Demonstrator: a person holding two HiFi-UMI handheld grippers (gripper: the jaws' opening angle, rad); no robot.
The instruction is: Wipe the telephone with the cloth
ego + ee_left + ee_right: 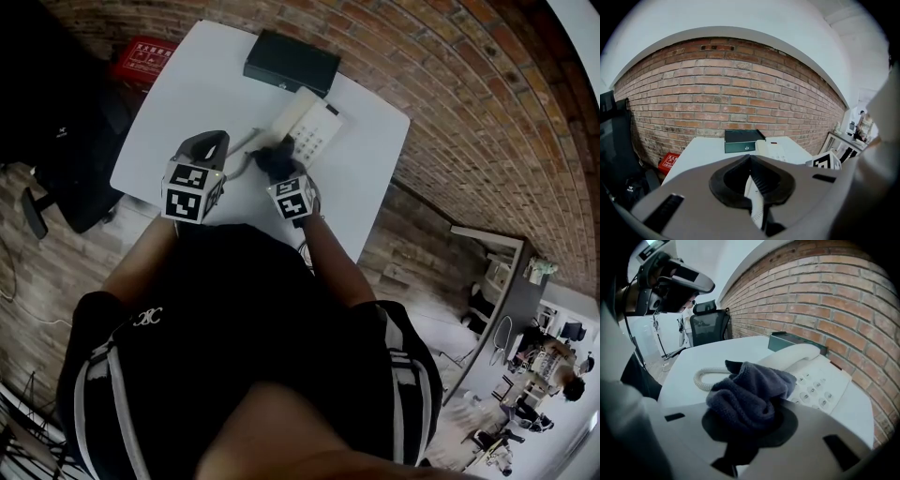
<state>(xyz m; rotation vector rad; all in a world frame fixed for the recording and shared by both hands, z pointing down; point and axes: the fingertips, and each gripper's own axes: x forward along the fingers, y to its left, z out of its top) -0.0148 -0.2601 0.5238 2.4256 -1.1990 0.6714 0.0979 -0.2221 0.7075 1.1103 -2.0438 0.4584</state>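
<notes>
The white telephone (pixel 309 127) lies on the white table (pixel 187 94), handset (pixel 797 355) in its cradle, coiled cord (pixel 705 376) to its left. My right gripper (pixel 281 173) is shut on a bunched dark blue cloth (pixel 750 392). The cloth (pixel 275 161) rests at the phone's near edge, against the keypad (pixel 820 380); the fingertips are hidden in it. My left gripper (pixel 208 148) hovers over the table left of the phone, apart from it. Its jaws look shut with nothing between them, and the phone (pixel 776 151) lies ahead to its right.
A black box (pixel 291 61) sits at the table's far edge, just behind the phone. A brick wall (pixel 731 93) runs behind the table. A red box (pixel 142 58) lies on the floor at the far left, and a black office chair (pixel 56 141) stands left of the table.
</notes>
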